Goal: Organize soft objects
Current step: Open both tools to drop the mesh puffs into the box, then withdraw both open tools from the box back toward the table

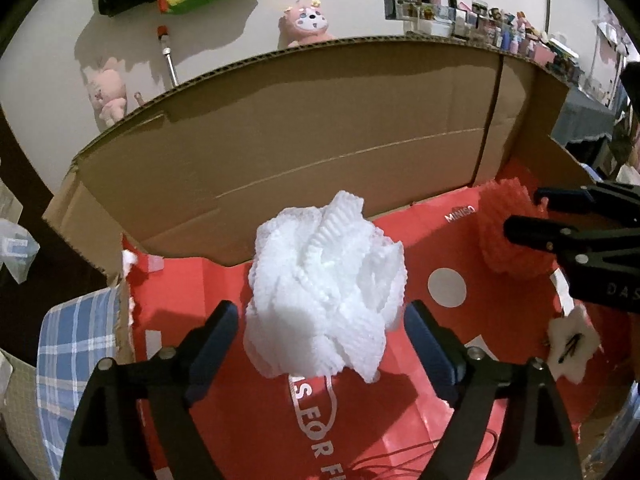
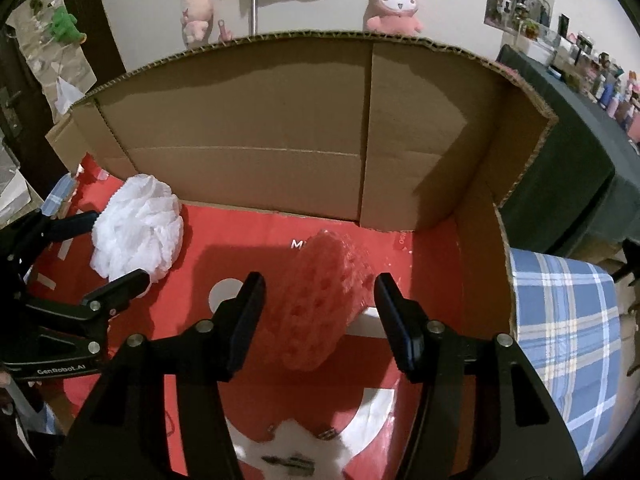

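Note:
A white foam-net ball [image 1: 326, 300] lies on red paper inside a cardboard box [image 1: 280, 128]. My left gripper [image 1: 322, 340] is open, its fingers on either side of the white ball without touching it. A red foam-net piece [image 2: 320, 304] lies on the box floor to the right. My right gripper [image 2: 320, 320] is open with its fingers on either side of the red piece. The white ball [image 2: 138, 228] and left gripper [image 2: 116, 256] show at the left of the right wrist view. The right gripper [image 1: 524, 212] and the red piece [image 1: 508, 240] show at the right of the left wrist view.
The box floor is lined with a red paper bag [image 1: 260, 420]. A small white flat object [image 1: 570, 346] lies on it near the front. Blue plaid cloth [image 2: 568, 340] lies outside the box. Pink plush toys [image 2: 394, 6] hang on the wall behind.

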Demonstrator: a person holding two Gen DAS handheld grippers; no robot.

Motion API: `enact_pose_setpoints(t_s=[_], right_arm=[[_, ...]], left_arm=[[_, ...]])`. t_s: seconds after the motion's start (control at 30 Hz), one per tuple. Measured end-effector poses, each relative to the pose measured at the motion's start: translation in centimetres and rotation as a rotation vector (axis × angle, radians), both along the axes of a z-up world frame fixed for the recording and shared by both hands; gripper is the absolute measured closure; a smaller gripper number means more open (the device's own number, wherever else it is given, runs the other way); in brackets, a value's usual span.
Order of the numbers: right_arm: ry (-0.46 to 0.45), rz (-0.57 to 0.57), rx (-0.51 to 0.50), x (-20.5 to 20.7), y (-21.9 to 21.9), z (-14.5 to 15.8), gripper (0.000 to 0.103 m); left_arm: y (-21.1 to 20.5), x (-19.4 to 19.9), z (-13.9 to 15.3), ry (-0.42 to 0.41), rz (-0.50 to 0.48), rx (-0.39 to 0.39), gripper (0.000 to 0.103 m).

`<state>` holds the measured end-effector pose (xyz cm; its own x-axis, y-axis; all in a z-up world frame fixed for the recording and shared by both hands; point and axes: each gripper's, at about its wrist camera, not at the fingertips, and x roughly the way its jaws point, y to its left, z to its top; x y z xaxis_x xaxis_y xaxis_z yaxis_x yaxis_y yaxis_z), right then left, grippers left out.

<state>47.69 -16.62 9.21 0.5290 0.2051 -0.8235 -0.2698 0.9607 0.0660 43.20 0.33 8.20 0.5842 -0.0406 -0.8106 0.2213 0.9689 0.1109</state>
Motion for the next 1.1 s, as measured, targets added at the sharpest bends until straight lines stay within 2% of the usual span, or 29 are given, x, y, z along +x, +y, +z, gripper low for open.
enact_pose_setpoints(t_s=[0.07,0.33,0.5,0.7,0.77,0.93,1.0,1.1], right_arm=[[-0.009,0.002,0.012,-0.6,0.0,0.8,0.04],[-0.083,0.012,0.014,-5.4,-0.2,5.8,0.033],[-0.157,0.023,0.002,-10.7,-0.4,9.8,0.028],[-0.261,0.03,0.058,-18.6,-1.0,14.1,0.022],[-0.278,0.028,0.093,-20.8,-1.4,14.7,0.017],[-0.339,0.04,0.137,-26.9,-1.9,15.4,0.017],[-0.373,0.046,0.117,-29.3,-1.9,15.3,0.017],[-0.417,0.067,0.1,-32.6,-2.0,14.7,0.017]], left_arm=[[0.2,-0.5,0.5,-0.007,0.002,-0.016,0.015],[1.3,-5.1,4.7,-0.081,0.004,-0.098,0.005],[2.2,-9.4,8.3,-0.158,0.007,-0.119,0.001],[2.9,-16.3,12.1,-0.26,-0.004,-0.152,0.0],[3.0,-19.0,13.1,-0.293,-0.024,-0.188,0.0],[2.8,-24.9,14.8,-0.366,-0.059,-0.271,0.0],[2.7,-27.0,15.0,-0.39,-0.071,-0.288,0.0],[2.4,-29.7,14.8,-0.433,-0.098,-0.272,0.0]])
